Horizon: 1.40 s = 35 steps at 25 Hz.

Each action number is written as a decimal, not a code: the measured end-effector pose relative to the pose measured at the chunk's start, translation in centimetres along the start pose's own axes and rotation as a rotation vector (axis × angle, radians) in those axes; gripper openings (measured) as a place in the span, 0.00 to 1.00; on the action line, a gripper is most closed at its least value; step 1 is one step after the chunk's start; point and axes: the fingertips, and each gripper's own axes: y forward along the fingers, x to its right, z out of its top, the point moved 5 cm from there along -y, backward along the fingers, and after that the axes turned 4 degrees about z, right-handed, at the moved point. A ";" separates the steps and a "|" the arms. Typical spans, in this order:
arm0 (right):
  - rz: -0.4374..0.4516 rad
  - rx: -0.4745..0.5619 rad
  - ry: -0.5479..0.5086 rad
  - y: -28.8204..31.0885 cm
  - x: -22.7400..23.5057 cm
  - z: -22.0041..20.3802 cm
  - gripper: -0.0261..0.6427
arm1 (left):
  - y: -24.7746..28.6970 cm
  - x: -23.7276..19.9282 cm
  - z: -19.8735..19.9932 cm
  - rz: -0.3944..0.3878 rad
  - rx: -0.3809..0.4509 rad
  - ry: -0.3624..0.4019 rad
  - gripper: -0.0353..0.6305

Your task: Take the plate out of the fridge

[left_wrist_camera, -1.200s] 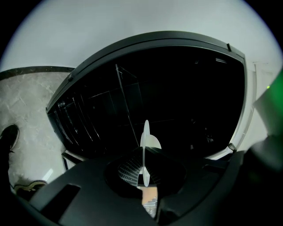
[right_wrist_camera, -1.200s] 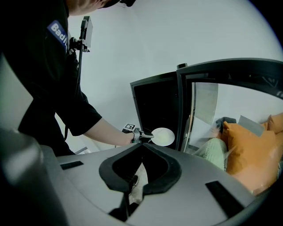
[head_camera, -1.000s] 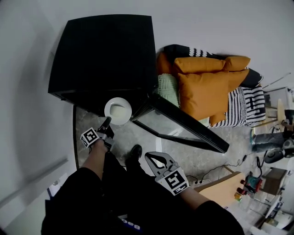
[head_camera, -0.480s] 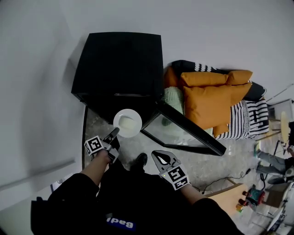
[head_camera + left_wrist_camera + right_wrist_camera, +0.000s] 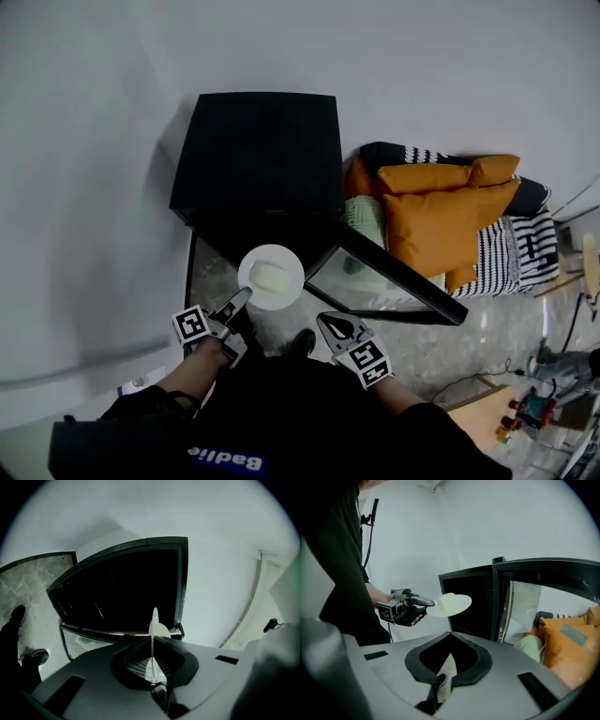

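- Clearly out of the fridge: round white plate (image 5: 289, 292), held in the air in front of the open boxy black fridge (image 5: 258, 150), above the grey speckled floor (image 5: 208, 272).
- Gripped at its near rim by the left tongs (image 5: 246, 294), pressed tight on the thin edge.
- Seen edge-on in the left gripper view: plate (image 5: 160, 630) rising from between the pinched tips of the left tongs (image 5: 152, 641), dark fridge interior (image 5: 122, 588) behind.
- Roughly level in the right gripper view, plate (image 5: 464, 603) carrying a pale lump at its middle; kind of lump not discernible.
- Right tongs (image 5: 336, 325) closed tip to tip, nothing between them.
- Same reading in own view: right tongs (image 5: 451, 634) meeting at the point, only a strip of floor visible through the hollow behind.
- Held low and to the right of the plate, apart from it, near the free end of the door.
- Glass-paned, dark-framed fridge door (image 5: 394, 281) swung wide to the right.
- Beyond the door, against the plain white wall (image 5: 94, 141): heap of orange cushions (image 5: 441, 211), pale green knitted cushion (image 5: 364, 217), black-and-white striped cushion (image 5: 525, 248).
- Dark shoe (image 5: 302, 341) on the floor, just below the plate and between the two tongs.
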 end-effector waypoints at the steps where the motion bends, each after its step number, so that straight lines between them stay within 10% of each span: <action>1: 0.003 0.005 0.002 0.2 -0.1 0.2 0.05 | -0.4 1.1 0.0 -0.003 -0.006 0.006 0.08; 14: 0.022 0.064 -0.041 2.0 -1.3 2.9 0.05 | -0.7 12.1 2.2 -0.102 0.023 0.112 0.08; 35: 0.015 0.079 -0.061 2.6 -1.6 5.4 0.05 | 4.9 12.9 10.6 -0.019 0.180 0.072 0.08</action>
